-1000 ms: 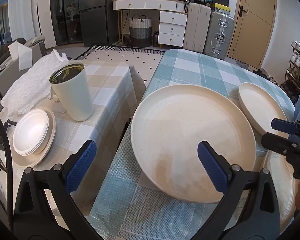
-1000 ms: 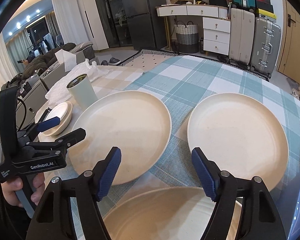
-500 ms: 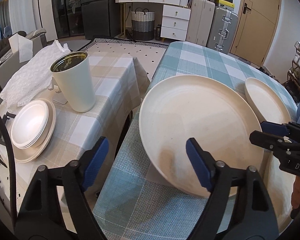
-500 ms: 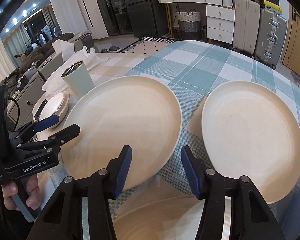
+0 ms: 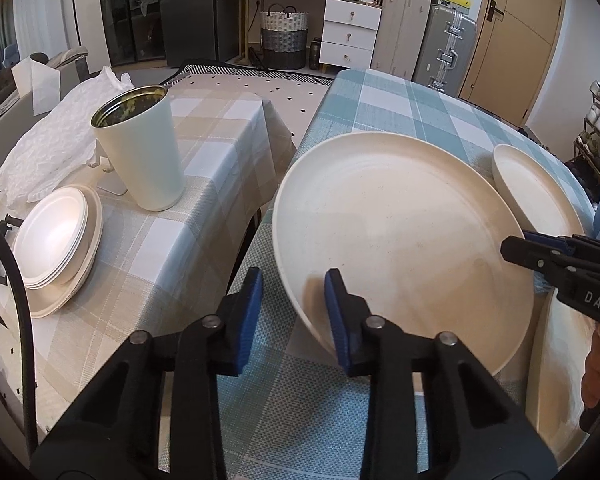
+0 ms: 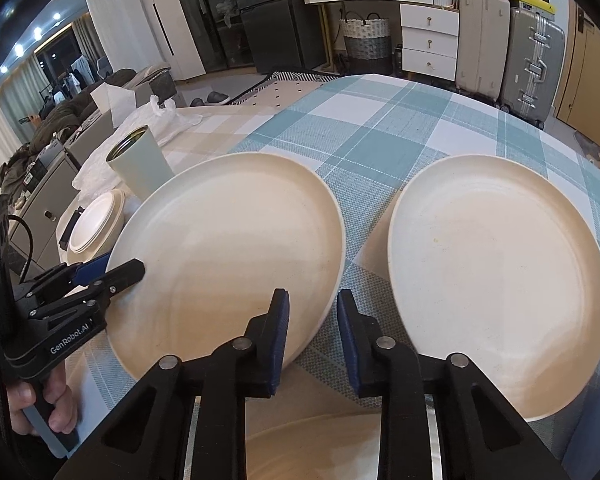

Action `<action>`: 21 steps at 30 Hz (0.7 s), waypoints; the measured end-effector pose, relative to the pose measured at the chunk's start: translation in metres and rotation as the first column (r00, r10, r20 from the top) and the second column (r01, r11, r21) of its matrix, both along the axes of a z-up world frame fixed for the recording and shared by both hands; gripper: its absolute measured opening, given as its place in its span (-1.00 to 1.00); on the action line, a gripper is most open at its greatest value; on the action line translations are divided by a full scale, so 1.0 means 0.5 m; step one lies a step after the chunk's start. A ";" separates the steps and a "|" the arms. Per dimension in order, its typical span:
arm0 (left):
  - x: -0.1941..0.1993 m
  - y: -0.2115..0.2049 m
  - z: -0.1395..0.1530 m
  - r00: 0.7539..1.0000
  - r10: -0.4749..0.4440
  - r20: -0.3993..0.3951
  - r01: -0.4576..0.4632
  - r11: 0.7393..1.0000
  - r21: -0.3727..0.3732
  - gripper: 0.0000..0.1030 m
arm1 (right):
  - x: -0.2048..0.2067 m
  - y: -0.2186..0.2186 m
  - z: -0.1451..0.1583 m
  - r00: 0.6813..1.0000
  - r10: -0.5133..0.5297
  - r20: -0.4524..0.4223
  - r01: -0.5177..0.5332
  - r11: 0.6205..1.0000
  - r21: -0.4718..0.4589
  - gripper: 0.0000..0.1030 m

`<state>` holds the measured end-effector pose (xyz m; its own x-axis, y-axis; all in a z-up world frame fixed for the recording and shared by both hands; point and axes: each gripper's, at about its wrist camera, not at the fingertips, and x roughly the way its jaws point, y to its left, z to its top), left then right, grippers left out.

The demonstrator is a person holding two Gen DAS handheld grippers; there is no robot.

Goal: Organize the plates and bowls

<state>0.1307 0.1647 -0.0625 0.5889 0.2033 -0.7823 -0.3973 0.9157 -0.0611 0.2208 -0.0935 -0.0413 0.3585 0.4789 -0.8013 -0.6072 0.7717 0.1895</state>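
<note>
The jaws of the left gripper [image 5: 294,304] stood partly closed, straddling the near-left rim of the large cream plate [image 5: 400,236], one pad outside the rim and the other over its inner face; whether they pinched it could not be told. The jaws of the right gripper [image 6: 313,334] likewise bracketed the same plate's near-right rim [image 6: 236,256], with a narrow gap between the pads, and actual contact was unclear there too. Just below the right jaws lay a third cream plate [image 6: 316,452], only its far edge visible. The large plate looked tilted above the teal checked cloth of the counter [image 5: 400,108]. To the right of the right jaws a second cream plate [image 6: 496,276] rested flat on that cloth, near the large one but apart from it. Left of the left jaws, on a neighbouring counter with beige checked cloth [image 5: 220,128], sat a stack of small white bowls [image 5: 52,236] on a cream plate. Beyond it stood a pale tumbler [image 5: 140,152], and farther left lay crumpled white plastic [image 5: 56,140].
</note>
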 end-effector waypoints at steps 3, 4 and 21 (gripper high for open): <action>0.002 -0.008 0.001 1.000 -0.017 0.002 0.017 1.000 0.004 -0.63 | 0.004 -0.002 -0.003 1.000 -0.011 -0.002 0.011 1.000 -0.001 -0.69; 0.003 -0.011 0.001 1.000 -0.014 0.000 0.014 1.000 0.014 -0.63 | 0.004 -0.004 -0.003 1.000 -0.016 -0.001 0.016 1.000 0.001 -0.70; -0.008 -0.022 0.028 1.000 -0.008 0.019 0.007 0.998 0.058 -0.64 | -0.011 -0.018 0.008 0.999 -0.018 0.026 0.017 0.999 0.030 -0.73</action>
<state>0.1265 0.1536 -0.0483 0.6051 0.2432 -0.7581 -0.3898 0.9208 -0.0157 0.2152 -0.1027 -0.0372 0.3882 0.4956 -0.7770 -0.5987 0.7765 0.1962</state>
